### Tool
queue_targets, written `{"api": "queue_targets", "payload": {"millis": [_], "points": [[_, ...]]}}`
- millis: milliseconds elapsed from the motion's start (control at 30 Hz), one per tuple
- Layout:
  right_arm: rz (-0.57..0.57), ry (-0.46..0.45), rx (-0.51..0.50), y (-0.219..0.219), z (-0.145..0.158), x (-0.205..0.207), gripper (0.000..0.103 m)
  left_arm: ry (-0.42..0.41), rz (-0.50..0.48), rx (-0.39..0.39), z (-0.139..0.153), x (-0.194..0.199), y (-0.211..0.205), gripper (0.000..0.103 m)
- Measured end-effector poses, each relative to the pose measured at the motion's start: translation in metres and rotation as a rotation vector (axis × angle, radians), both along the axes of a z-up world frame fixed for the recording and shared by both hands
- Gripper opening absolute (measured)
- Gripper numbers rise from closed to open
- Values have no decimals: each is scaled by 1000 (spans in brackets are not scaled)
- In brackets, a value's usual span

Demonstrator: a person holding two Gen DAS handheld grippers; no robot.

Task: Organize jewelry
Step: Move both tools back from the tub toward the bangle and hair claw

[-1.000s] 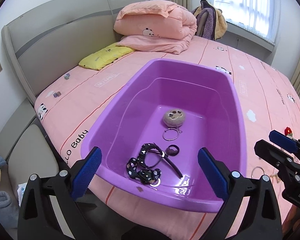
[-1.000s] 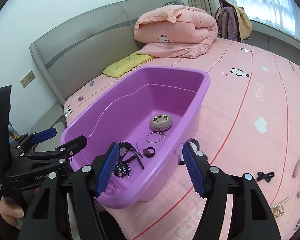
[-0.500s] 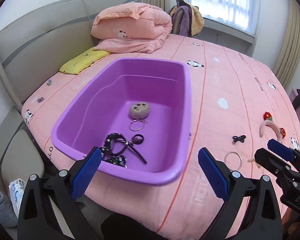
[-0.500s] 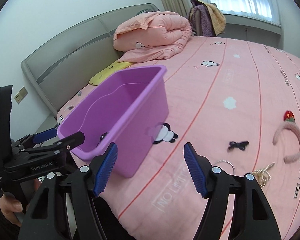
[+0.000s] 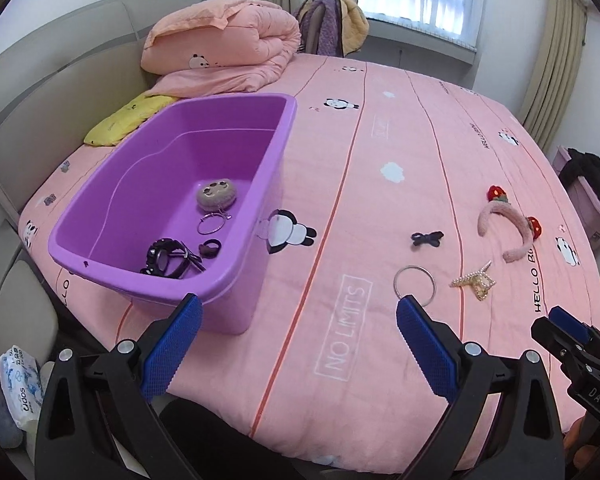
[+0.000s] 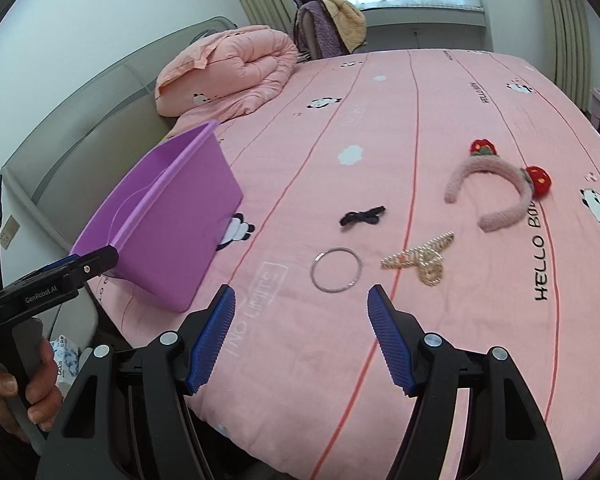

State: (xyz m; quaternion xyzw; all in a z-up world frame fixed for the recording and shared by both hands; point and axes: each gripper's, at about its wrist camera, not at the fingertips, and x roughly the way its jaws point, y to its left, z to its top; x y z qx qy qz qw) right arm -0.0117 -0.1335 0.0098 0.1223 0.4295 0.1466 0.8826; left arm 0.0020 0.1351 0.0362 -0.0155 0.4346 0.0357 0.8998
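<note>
A purple tub point(image 5: 240, 304) stands on the pink bed at the left. In it lie a knitted round charm point(image 5: 217, 197) with a ring, a black hair tie point(image 5: 210, 248) and a black beaded band point(image 5: 164, 260). To the tub's right, loose on the sheet, are a silver bangle point(image 6: 337, 269), a pearl hair claw point(image 6: 420, 260), a black bow point(image 6: 362, 216) and a fuzzy pink headband point(image 6: 496, 188) with red strawberries. My right gripper point(image 6: 301, 294) hangs open just short of the bangle. My left gripper point(image 5: 298, 308) is open between the tub and the bangle point(image 5: 415, 285), holding nothing.
A folded pink duvet point(image 5: 220, 52) and a yellow pillow point(image 5: 128, 120) lie by the grey headboard. A chair with clothes point(image 5: 332, 20) stands near the window. The bed's near edge runs below both grippers. A tissue pack point(image 5: 20, 384) lies on the floor at the left.
Both views have swung right, away from above the tub toward the loose pieces on the sheet. The tub now sits at the left. Both grippers stayed open.
</note>
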Motion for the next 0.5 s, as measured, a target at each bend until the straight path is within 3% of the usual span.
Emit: {"api": "queue_targets", "payload": {"millis": [500], "points": [[-149, 62, -40, -78, -44, -9, 66, 91, -96, -17, -61, 14, -83, 96]]}}
